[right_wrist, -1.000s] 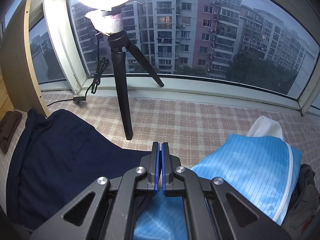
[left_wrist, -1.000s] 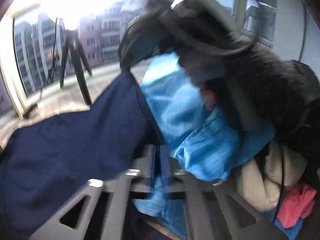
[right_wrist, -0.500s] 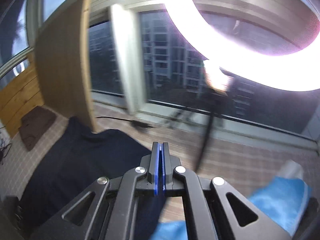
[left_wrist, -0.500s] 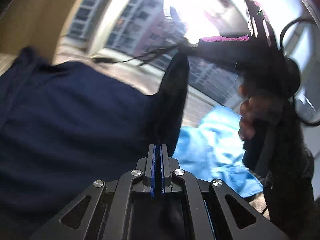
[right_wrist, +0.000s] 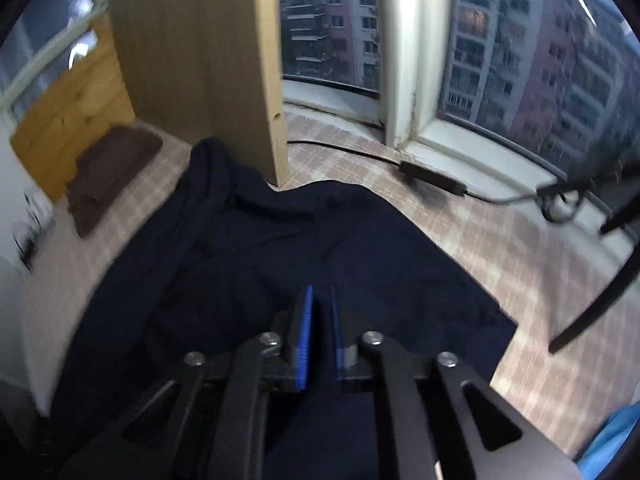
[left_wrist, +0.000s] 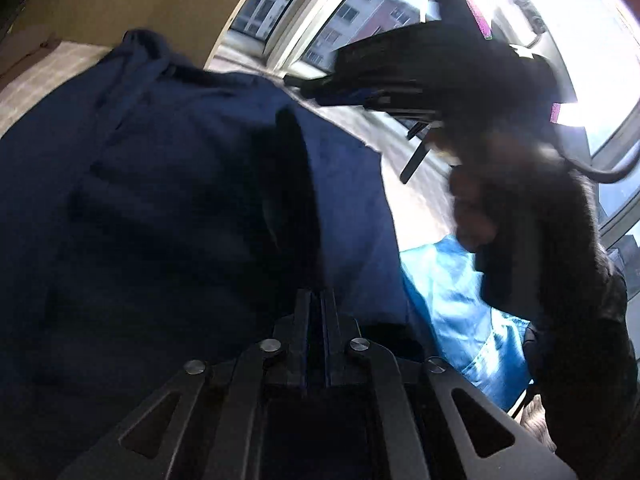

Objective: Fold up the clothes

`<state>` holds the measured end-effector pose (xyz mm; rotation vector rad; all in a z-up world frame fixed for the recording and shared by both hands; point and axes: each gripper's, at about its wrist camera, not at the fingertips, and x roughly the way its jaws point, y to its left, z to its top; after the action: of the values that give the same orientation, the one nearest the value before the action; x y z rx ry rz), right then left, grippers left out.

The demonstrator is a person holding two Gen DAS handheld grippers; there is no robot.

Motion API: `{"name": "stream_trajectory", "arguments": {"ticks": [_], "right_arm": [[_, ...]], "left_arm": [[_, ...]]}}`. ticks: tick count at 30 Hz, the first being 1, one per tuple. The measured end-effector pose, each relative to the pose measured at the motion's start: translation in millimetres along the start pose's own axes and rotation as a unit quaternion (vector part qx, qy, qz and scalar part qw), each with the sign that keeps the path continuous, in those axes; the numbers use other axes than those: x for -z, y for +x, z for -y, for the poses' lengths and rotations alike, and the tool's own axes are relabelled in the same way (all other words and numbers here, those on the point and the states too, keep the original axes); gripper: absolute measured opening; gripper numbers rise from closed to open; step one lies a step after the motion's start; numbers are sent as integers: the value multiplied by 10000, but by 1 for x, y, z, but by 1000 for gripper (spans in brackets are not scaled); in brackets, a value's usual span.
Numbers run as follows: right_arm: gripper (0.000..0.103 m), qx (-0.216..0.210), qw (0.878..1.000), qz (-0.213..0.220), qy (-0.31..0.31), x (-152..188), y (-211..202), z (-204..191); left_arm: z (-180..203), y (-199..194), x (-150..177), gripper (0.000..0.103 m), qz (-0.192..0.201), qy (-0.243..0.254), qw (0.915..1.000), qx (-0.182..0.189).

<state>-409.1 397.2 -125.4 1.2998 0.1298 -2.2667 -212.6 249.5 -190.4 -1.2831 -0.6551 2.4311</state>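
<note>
A navy garment (right_wrist: 248, 264) lies spread on the checked surface and fills most of the left wrist view (left_wrist: 160, 200). My left gripper (left_wrist: 318, 308) is shut on it, and a dark fold of the cloth rises from between the fingers. My right gripper (right_wrist: 320, 308) hangs low over the garment. Its blue pads (right_wrist: 304, 320) stand a narrow gap apart with dark cloth between them. The left wrist view also shows the right gripper (left_wrist: 360, 96) and the hand (left_wrist: 472, 208) that holds it, above the garment's far edge. A light blue garment (left_wrist: 460, 304) lies to the right.
A wooden upright panel (right_wrist: 208, 60) stands at the garment's far end. A folded brown cloth (right_wrist: 108, 176) lies to its left. A black cable with an inline box (right_wrist: 432, 176) runs along the window sill (right_wrist: 480, 160). A black tripod leg (right_wrist: 592, 300) crosses at right.
Both grippers have swung left and down over the navy garment, away from the light blue one. The lamp and tripod have slid out of the right view. The right pads now show a small gap.
</note>
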Motion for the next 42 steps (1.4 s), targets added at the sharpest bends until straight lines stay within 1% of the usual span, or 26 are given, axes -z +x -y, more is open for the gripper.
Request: {"name": "stream_trajectory", "arguments": {"ticks": [1,3,5,6,8,11,13,15,17,18,19,22,23,24,25,27,30,31,32,33,34,35,36,37,40,42], "right_arm": [[30,24,9998,140,145,1,-13,7],[38,-21,9985,414,365,11,-48,20],[38,-107,9969,606,498,26,-81,31],[38,-159,9972,563,472,38,-89,31],[38,-183,9989,195,380,77,-97,23],[38,-218,9981,-542,170,134,-84,0],[38,-138,9973,-715,-34,155,-73,-15],[38,190,9964,-810,-130,162,-60,-22],[35,548,9939,-938,-173,165,-47,-24],[21,737,9920,-1012,-191,165,-42,-22],[5,776,9919,-1002,-46,166,-42,-15],[5,499,9922,-824,791,172,-54,20],[5,399,9899,-873,1041,175,-55,30],[6,326,9888,-945,1108,177,-54,35],[11,277,9890,-1036,1019,177,-53,34],[14,195,9891,-1211,820,177,-52,30],[18,-259,9927,-1074,486,161,-69,19],[24,-344,9944,-879,478,153,-75,21],[36,-351,9962,-577,558,142,-80,28],[43,-358,9970,-273,636,131,-86,35],[43,-172,9974,-107,689,120,-81,45],[43,181,9972,-57,719,108,-67,56],[43,435,9963,-41,734,100,-55,64],[43,568,9952,-84,793,93,-38,73],[43,514,9910,-279,1205,71,19,100],[43,620,9916,-242,1111,64,34,101]], "left_arm": [[-1,-1,-1,6,-28,14,10000,-9],[-1,-6,-3,9,-60,93,9999,-34],[1,-16,-6,12,-3,316,9994,-102],[0,-22,-9,14,40,405,9990,-168],[-1,-35,-15,15,128,583,9978,-301],[-13,-47,-23,15,66,723,9962,-491],[-20,-49,-24,15,-36,798,9952,-557],[-24,-48,-22,15,-124,874,9941,-634],[-26,-45,-19,15,-199,898,9937,-644],[-27,-43,-17,15,-235,913,9934,-647],[-27,-41,-15,15,-269,931,9932,-647],[-29,-32,-9,15,-392,981,9923,-648],[-30,-28,-6,15,-470,989,9918,-655],[-31,-25,-4,15,-528,993,9915,-653],[-30,-23,-2,15,-560,1003,9913,-642],[-27,-23,0,15,-564,1082,9906,-619],[-18,-27,-1,15,-488,1231,9894,-590],[-16,-29,-2,15,-457,1272,9892,-572],[-13,-30,-3,15,-440,1301,9890,-544],[-11,-31,-4,15,-423,1330,9889,-516],[-9,-31,-5,15,-415,1357,9886,-504],[-8,-30,-5,15,-416,1383,9882,-512],[-6,-30,-4,15,-417,1408,9878,-519],[-5,-29,-4,15,-418,1434,9874,-527],[-5,-26,-4,15,-450,1462,9867,-555],[-7,-23,-3,15,-489,1448,9866,-578]]}}
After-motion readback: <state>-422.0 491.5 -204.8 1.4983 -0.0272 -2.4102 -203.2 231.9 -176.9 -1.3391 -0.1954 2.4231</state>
